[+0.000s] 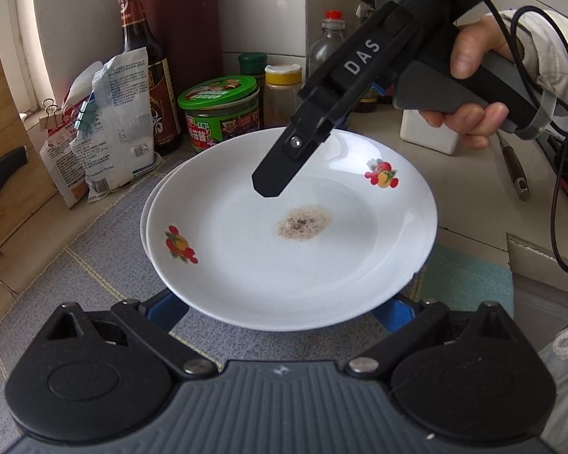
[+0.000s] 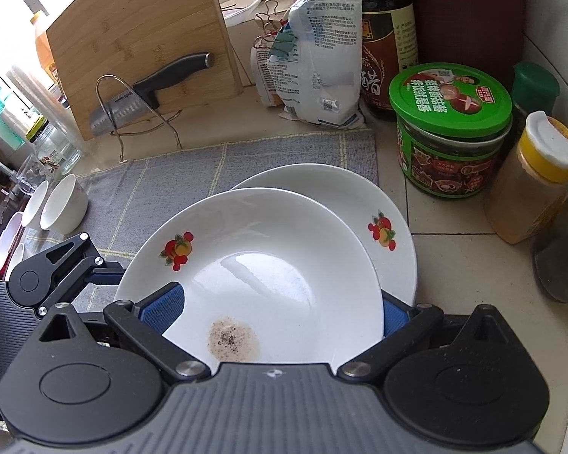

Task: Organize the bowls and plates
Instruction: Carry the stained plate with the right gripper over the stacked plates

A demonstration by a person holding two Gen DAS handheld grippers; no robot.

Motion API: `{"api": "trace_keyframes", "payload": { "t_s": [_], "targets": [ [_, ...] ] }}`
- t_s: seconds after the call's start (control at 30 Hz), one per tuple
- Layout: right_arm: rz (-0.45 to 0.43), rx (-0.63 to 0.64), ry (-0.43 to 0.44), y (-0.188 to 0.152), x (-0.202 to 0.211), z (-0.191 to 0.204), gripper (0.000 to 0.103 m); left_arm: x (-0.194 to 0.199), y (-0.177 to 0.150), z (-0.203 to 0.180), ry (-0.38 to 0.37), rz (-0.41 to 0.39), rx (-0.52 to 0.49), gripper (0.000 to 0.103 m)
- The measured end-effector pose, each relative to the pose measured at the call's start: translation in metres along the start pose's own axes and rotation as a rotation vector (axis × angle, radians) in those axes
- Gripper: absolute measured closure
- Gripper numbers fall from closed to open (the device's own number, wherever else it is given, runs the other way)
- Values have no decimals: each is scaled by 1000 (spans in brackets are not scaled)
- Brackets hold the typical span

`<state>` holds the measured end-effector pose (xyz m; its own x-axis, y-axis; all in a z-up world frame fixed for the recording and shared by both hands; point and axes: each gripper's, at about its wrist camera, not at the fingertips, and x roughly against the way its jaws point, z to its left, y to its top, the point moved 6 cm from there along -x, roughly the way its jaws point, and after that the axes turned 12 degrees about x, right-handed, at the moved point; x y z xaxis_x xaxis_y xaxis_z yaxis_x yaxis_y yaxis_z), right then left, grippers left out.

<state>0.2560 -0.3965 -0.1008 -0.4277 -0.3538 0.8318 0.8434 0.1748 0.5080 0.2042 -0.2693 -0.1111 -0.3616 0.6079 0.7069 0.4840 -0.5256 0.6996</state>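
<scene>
Left wrist fisheye looked along the left gripper [image 1: 280,312] at a grey checked mat [image 1: 106,276] spread on the counter, which serves as the landmark for everything else. Over the mat's middle sat the top plate [image 1: 291,242], white with fruit prints and a brown peppery smear near its centre, lying on a lower plate [image 1: 144,223] whose rim peeked out on one side. Both blue-padded fingers [image 1: 166,308] of the left gripper stood apart, one on each side of the near rim of the stack; whether they pressed it could not be told. Above the far part of the mat the right gripper [image 1: 269,185] slanted down over the top plate, held by a hand [image 1: 469,87] in a pale sleeve. Seen from the right wrist, the right gripper [image 2: 280,314] straddled the top plate [image 2: 246,265] with its blue pads spread wide at the rim, and the lower plate [image 2: 359,204] showed behind it, shifted toward the mat's far right corner. Behind the mat leaned a bamboo cutting board [image 2: 140,49] with a knife [image 2: 151,87] in a wire stand. Beyond the mat's far right corner stood a green-lidded jar [image 2: 450,128]. At the mat's left edge small white bowls [image 2: 62,204] lay tipped together.
</scene>
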Motion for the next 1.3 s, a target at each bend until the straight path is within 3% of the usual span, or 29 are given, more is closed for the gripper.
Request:
{"api": "trace_keyframes", "payload": {
  "t_s": [0.87, 1.3],
  "targets": [
    [-5, -21, -19, 8, -7, -23, 0, -20, 17, 10, -10, 32, 1, 3],
    [1, -27, -31, 9, -6, -24, 0, -27, 19, 12, 30, 70, -65, 2]
  ]
}}
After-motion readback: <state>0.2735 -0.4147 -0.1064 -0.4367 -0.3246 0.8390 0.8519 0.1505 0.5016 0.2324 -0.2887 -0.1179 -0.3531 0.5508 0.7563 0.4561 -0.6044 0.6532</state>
